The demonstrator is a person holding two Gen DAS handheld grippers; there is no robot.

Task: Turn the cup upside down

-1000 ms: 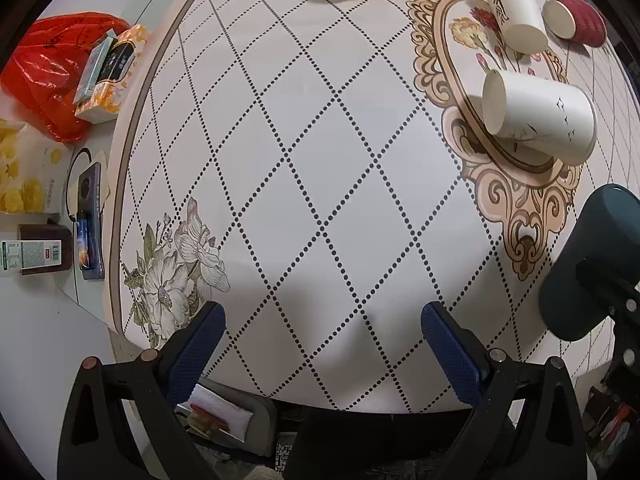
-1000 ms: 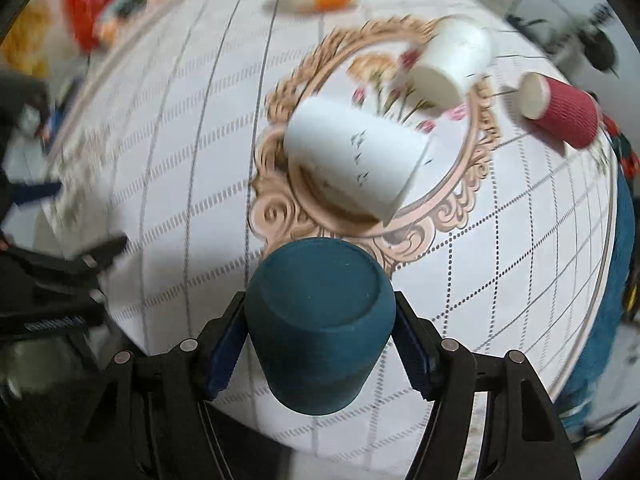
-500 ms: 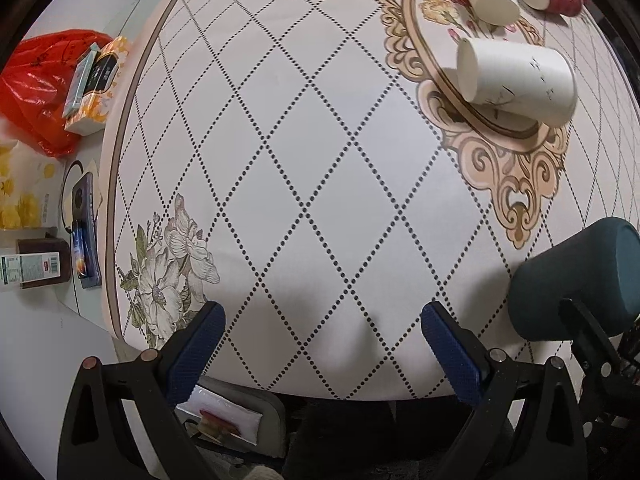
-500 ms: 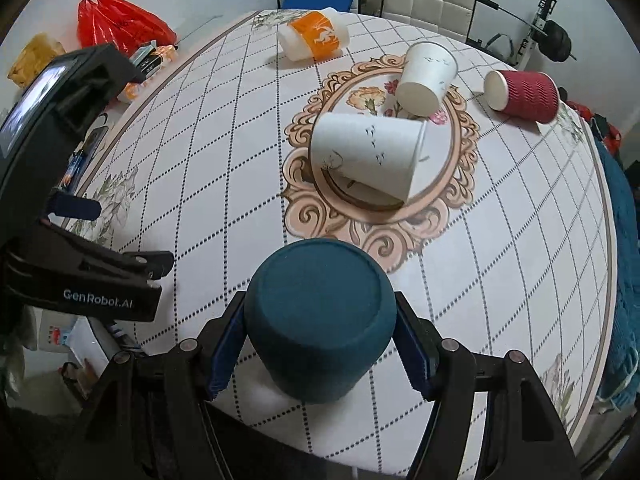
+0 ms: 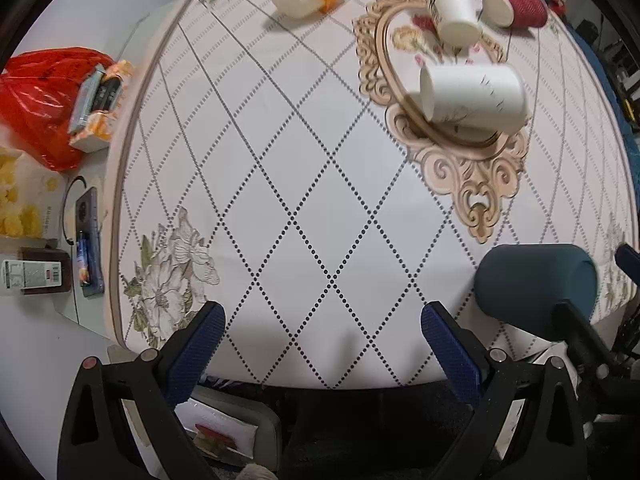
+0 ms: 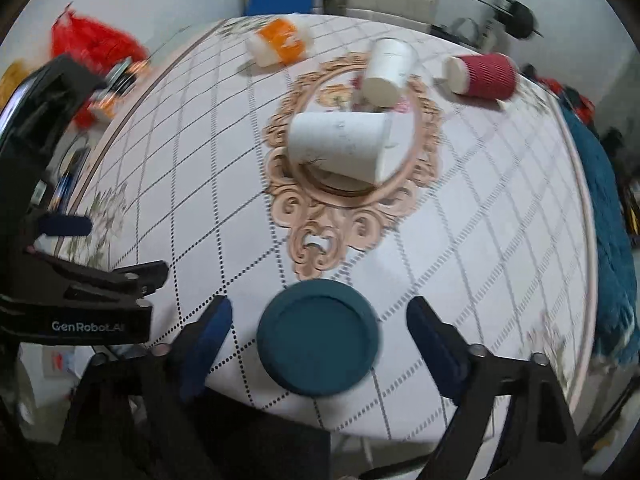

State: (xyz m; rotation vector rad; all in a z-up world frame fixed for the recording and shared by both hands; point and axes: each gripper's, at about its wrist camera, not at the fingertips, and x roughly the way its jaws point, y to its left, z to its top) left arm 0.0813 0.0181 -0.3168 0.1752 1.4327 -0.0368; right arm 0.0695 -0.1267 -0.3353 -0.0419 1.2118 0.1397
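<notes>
A dark teal cup (image 6: 318, 336) stands upside down, base up, on the table near its front edge. My right gripper (image 6: 320, 326) is open, its blue pads either side of the cup and clear of it. The cup also shows at the right of the left wrist view (image 5: 536, 282), with a finger of the right gripper in front of it. My left gripper (image 5: 322, 332) is open and empty over the table's front edge, left of the cup.
A round table (image 5: 280, 140) with a diamond-pattern cloth. Two white paper cups (image 6: 340, 146) (image 6: 388, 72), a red ribbed cup (image 6: 480, 76) and an orange-and-white cup (image 6: 280, 42) lie on their sides farther back. A red bag (image 5: 40, 96) and boxes lie off the table's left.
My right gripper has opened and let go of the teal cup, which now stands base up on the table. The gripper has drawn back a little. The left gripper has barely moved.
</notes>
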